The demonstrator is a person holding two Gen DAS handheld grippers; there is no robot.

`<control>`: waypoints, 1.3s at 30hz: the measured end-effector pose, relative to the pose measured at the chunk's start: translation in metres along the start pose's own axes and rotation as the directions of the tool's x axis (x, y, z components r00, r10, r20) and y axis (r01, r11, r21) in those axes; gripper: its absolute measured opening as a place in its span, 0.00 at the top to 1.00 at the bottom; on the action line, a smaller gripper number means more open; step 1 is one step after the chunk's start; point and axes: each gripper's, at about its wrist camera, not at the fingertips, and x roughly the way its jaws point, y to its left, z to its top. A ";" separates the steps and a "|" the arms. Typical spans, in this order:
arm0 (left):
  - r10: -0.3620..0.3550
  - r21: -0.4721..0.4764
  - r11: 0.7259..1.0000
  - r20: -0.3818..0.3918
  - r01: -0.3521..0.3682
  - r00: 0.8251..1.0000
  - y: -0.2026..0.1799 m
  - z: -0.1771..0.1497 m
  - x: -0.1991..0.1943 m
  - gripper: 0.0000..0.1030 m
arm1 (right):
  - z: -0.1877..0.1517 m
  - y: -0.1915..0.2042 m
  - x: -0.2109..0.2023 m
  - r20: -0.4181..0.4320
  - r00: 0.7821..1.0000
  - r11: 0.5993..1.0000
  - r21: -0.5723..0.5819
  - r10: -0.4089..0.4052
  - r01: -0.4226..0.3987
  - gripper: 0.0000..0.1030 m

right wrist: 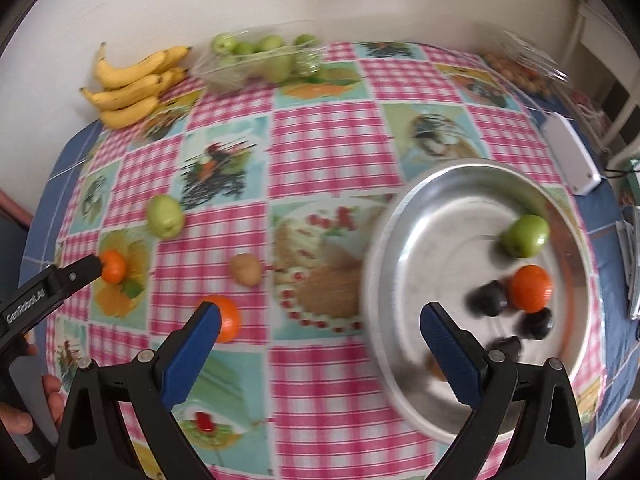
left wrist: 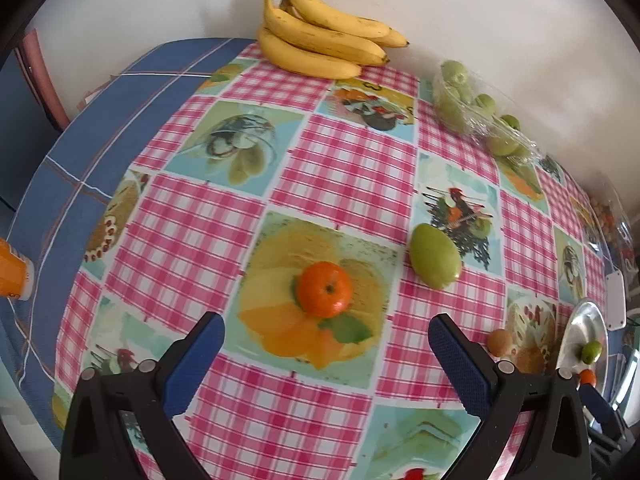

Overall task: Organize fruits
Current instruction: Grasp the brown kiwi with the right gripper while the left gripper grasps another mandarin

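My left gripper [left wrist: 326, 330] is open and empty, its jaws spread just short of a small orange [left wrist: 325, 289] on the checked tablecloth; it also shows in the right wrist view [right wrist: 112, 266]. A green fruit [left wrist: 435, 257] lies to the orange's right. My right gripper [right wrist: 320, 316] is open and empty above the cloth. A second orange [right wrist: 229, 318] lies by its left finger, a brown fruit [right wrist: 246, 269] beyond. The metal plate [right wrist: 440, 216] at right holds a green fruit [right wrist: 525, 235], an orange [right wrist: 531, 287] and several dark fruits [right wrist: 489, 298].
A bunch of bananas [left wrist: 320, 36] lies at the table's far edge by the wall. A clear pack of green fruits [left wrist: 472, 108] sits right of it. Another clear pack [right wrist: 524, 64] and a white box [right wrist: 570, 154] are at the far right. An orange cup [left wrist: 12, 272] stands at left.
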 end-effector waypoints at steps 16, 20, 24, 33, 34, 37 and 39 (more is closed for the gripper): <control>0.022 -0.008 1.000 -0.020 -0.022 1.000 0.012 -0.001 0.011 0.00 | -0.006 0.047 0.024 -0.031 0.999 0.992 -0.123 0.013 -0.016 0.03; 0.022 -0.008 1.000 -0.022 -0.022 1.000 0.009 -0.002 0.016 0.00 | -0.006 0.047 0.029 -0.037 0.998 0.994 -0.099 0.050 -0.053 0.03; 0.017 -0.019 1.000 -0.021 -0.018 1.000 0.010 -0.001 0.019 0.00 | -0.005 0.046 0.035 -0.054 0.996 0.994 -0.068 0.077 -0.081 0.03; -0.015 -0.007 1.000 0.020 0.015 1.000 0.003 0.005 0.018 0.00 | 0.006 0.044 0.034 -0.030 0.991 0.991 -0.031 0.133 -0.134 0.03; -0.015 -0.006 1.000 0.020 0.015 1.000 0.003 0.005 0.019 0.00 | 0.007 0.045 0.033 -0.018 0.992 0.991 -0.035 0.129 -0.129 0.03; -0.015 -0.006 1.000 0.013 0.015 1.000 0.003 0.008 0.023 0.00 | 0.011 0.047 0.031 0.002 0.996 0.994 -0.065 0.086 -0.086 0.03; -0.021 0.003 1.000 0.017 0.021 1.000 0.001 0.010 0.024 0.00 | 0.013 0.046 0.030 0.013 0.998 0.995 -0.080 0.063 -0.061 0.03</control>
